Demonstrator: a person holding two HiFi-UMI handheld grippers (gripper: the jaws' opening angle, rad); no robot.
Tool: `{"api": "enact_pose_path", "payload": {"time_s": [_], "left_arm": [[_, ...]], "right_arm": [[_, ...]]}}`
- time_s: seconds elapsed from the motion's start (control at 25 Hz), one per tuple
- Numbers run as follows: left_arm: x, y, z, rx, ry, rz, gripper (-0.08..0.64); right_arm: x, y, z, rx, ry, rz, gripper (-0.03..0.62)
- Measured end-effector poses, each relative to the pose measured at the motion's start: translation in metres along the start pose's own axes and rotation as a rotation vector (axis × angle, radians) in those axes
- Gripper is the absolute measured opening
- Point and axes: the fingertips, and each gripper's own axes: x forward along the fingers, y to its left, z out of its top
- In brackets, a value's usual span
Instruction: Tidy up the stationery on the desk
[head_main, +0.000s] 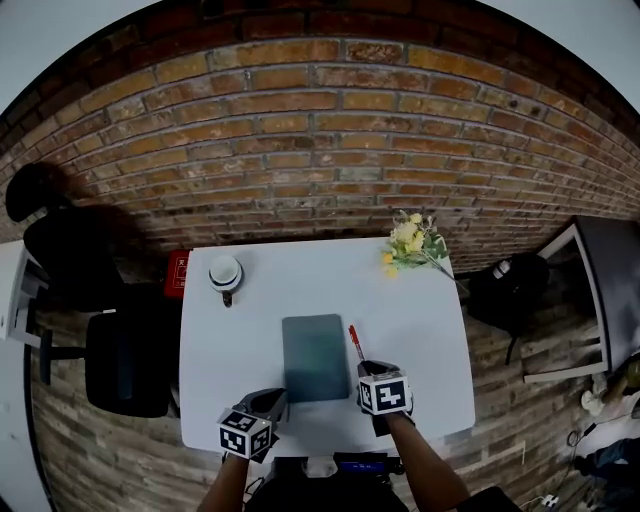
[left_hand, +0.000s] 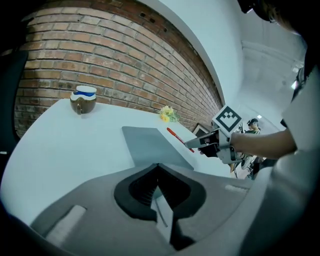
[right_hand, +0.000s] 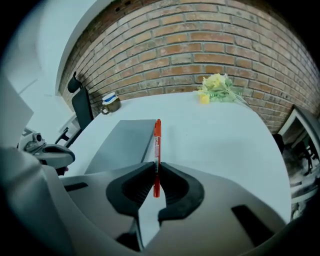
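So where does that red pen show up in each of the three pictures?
Head view: the red pen lies just right of centre, beside the grey notebook, its near end in the right claw.
Left gripper view: the pen is right of centre, sticking out of the right claw.
Right gripper view: the pen is dead centre, gripped between the jaws.
Shared landmark: the grey notebook, on the pen's left in every view.

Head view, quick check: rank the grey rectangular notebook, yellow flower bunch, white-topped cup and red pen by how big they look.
Largest to smallest:
1. grey rectangular notebook
2. yellow flower bunch
3. white-topped cup
4. red pen, a thin sliver
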Motion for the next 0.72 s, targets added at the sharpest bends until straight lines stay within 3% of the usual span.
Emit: {"api": "enact_pose_path", "payload": {"time_s": [0.4,0.72], "left_arm": [[0.003,0.011,-0.015,-0.019,0.039,0.003,0.012],[0.003,0.013,-0.014,-0.019,0.041,-0.005,0.012]], "right_arm": [[0.025,0.016,-0.015,0.143,0.065,0.06,0.048],[0.027,0.021,-0.019,0.176,0.08,0.088,0.049]]}}
